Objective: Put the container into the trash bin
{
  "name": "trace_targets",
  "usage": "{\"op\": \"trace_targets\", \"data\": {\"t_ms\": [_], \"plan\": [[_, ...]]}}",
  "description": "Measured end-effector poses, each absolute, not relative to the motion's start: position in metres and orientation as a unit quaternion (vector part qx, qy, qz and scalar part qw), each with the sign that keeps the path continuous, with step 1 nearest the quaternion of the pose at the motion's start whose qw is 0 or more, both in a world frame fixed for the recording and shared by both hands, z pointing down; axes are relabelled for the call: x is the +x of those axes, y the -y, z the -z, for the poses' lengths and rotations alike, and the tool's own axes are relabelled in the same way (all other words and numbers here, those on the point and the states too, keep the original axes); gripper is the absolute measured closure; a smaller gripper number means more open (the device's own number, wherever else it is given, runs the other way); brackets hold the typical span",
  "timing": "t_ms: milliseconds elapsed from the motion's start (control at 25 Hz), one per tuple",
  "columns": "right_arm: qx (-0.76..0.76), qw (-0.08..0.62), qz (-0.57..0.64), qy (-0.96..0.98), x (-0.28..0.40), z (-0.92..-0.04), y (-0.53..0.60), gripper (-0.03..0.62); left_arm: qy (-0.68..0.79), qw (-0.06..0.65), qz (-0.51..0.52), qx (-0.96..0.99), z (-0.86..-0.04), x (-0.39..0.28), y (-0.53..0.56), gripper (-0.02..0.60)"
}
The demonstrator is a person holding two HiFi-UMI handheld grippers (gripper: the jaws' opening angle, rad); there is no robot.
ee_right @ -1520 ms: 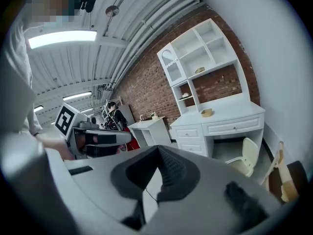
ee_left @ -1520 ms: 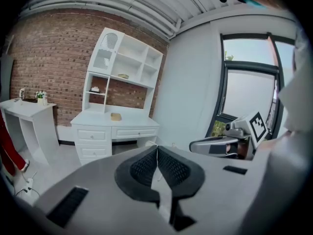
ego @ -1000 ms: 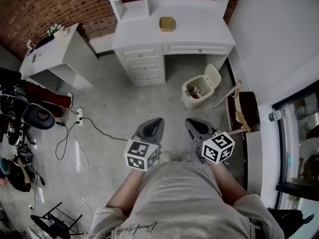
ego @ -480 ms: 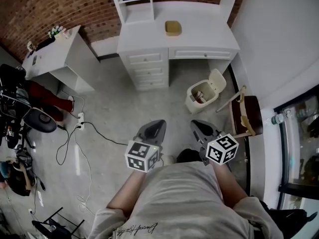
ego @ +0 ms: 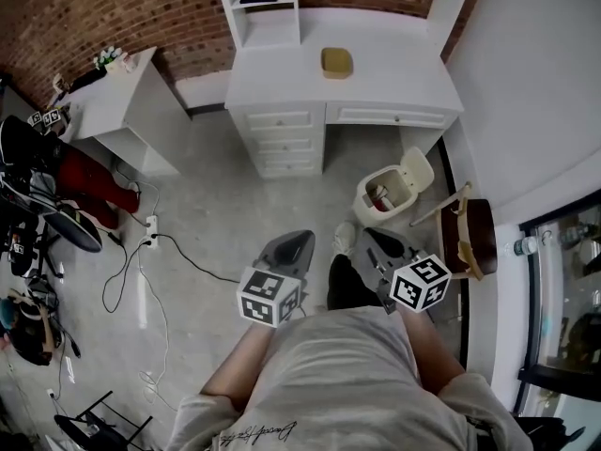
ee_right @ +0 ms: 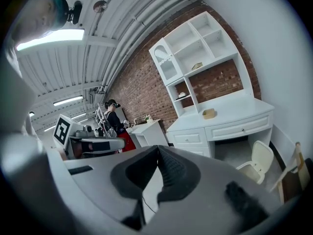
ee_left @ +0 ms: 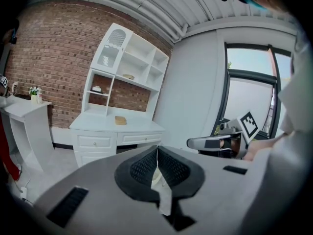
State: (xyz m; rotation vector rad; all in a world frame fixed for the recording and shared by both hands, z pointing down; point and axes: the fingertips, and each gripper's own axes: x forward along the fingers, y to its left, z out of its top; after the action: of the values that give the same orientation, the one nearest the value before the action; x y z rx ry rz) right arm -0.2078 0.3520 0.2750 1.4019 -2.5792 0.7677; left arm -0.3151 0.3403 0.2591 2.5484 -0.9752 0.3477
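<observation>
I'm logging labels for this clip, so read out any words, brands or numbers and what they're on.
Script print on the shirt: too blurred to read.
The cube on the left gripper and the cube on the right gripper: square marker patterns only, no words.
Nothing else bears legible text.

Illumination is even and fairly bright: ceiling strip lights (ee_right: pixel 49 37) burn overhead in the right gripper view, daylight enters by the window (ee_left: pixel 247 89) in the left gripper view, and shadows on the floor (ego: pixel 216 195) are soft and weak. All three views show strong fisheye bending and dark, vignetted corners. The left hand-held gripper (ee_left: pixel 157 150) and right hand-held gripper (ee_right: pixel 157 150) are blurred close to the lens, while the white bench (ego: pixel 376 83) looks pale and slightly washed.
</observation>
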Motion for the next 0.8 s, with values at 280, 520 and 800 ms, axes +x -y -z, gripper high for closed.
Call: {"op": "trace_targets", "data": {"t_ms": [280, 520, 800], "plan": [[0.448, 0.059, -0.257, 0.854, -0.181, -0.289, -0.259, 0.566, 0.355, 0.202, -0.131, 0.904, -0.273, -0.285, -0.251, 0.565], [0.429, 0.075, -0.253, 0.864, -0.141, -0.282, -0.15, 0.566, 0.366, 0.205, -0.131, 0.898, -0.267, -0.246, -0.148, 0.565], [0.413, 0.091, -0.246, 0.872, -0.1, -0.278, -0.043, 0.566, 0.375, 0.208, -0.124, 0.895, -0.262, -0.202, -0.044, 0.565]]}}
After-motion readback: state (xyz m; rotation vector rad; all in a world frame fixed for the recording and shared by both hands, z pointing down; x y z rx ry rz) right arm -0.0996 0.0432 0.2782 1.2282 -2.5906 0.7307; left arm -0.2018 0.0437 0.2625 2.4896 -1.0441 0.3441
